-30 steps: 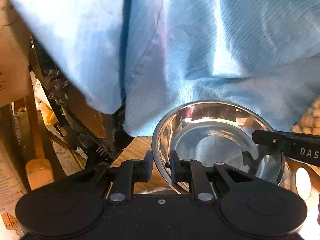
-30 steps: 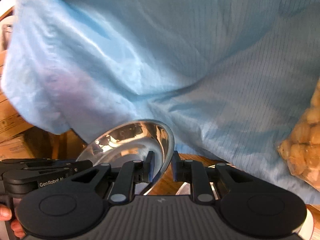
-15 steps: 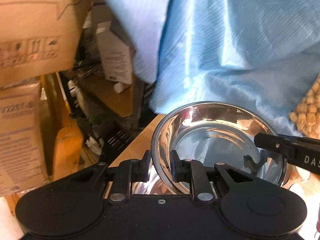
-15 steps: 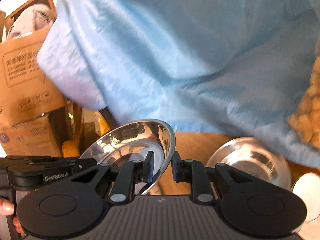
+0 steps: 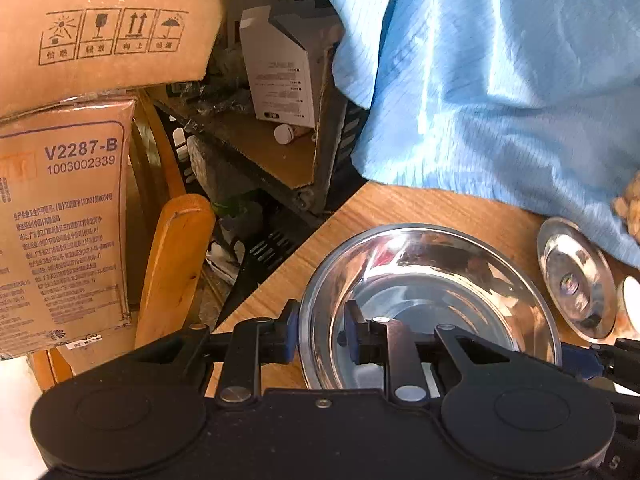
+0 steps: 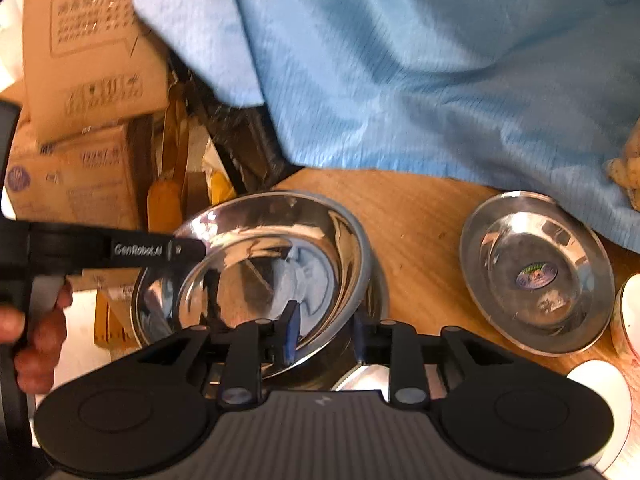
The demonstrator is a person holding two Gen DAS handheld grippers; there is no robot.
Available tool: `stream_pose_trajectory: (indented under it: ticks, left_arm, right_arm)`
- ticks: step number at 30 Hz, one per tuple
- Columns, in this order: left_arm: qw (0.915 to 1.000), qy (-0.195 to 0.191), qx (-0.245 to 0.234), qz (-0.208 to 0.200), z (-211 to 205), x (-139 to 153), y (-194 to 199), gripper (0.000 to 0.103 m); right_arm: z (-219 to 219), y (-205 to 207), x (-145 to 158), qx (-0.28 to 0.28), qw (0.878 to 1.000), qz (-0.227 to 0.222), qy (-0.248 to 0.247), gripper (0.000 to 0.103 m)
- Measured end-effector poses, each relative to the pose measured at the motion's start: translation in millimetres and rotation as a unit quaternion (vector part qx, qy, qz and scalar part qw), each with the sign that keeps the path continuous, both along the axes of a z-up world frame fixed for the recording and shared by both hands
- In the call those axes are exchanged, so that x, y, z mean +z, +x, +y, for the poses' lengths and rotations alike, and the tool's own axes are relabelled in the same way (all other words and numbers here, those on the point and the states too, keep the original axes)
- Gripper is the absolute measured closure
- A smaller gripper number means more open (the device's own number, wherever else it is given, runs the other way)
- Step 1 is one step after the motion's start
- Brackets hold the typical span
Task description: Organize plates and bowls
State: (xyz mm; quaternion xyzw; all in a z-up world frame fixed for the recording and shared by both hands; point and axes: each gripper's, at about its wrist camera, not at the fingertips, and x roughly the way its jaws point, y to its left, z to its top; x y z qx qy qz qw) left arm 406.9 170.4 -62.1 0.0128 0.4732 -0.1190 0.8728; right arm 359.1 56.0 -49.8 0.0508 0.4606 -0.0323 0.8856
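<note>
A large steel bowl [image 5: 428,304] sits low over the wooden table [image 5: 420,208], near its corner. In the right wrist view this bowl [image 6: 280,256] rests inside a second steel bowl [image 6: 380,292], whose rim shows beneath it. My left gripper [image 5: 322,334] straddles the near-left rim. Its jaws are opening, with a gap beside the inner pad. My right gripper [image 6: 325,334] straddles the opposite rim, its jaws also opening and the pads clear of the metal. A small steel plate [image 6: 536,272] lies to the right.
A person's blue coat [image 5: 500,80] hangs over the table's far side. Cardboard boxes [image 5: 60,220], a wooden chair back [image 5: 176,260] and cluttered shelves stand past the table's left edge. White cups [image 6: 628,320] sit at the far right, near the plate.
Both grippers carried the bowl down and across to the table corner, onto the second bowl. Both sets of jaws then widened off the rim. The small plate came into view.
</note>
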Motion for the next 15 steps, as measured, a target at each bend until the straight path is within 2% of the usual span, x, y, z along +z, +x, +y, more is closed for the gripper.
stream_pose_trajectory:
  ticks: [7, 14, 15]
  left_arm:
    - [0.9995, 0.021, -0.024, 0.005, -5, -8, -3, 0.078]
    - [0.999, 0.024, -0.032, 0.018, -8, -13, -3, 0.074]
    - [0.999, 0.024, -0.032, 0.02, -9, -13, -3, 0.073]
  right_arm:
    - [8, -6, -3, 0.002, 1.0, 0.008, -0.009, 0.062]
    - [9, -3, -11, 0.002, 1.0, 0.019, -0.022, 0.057]
    - [9, -3, -12, 0.002, 1.0, 0.021, -0.022, 0.053]
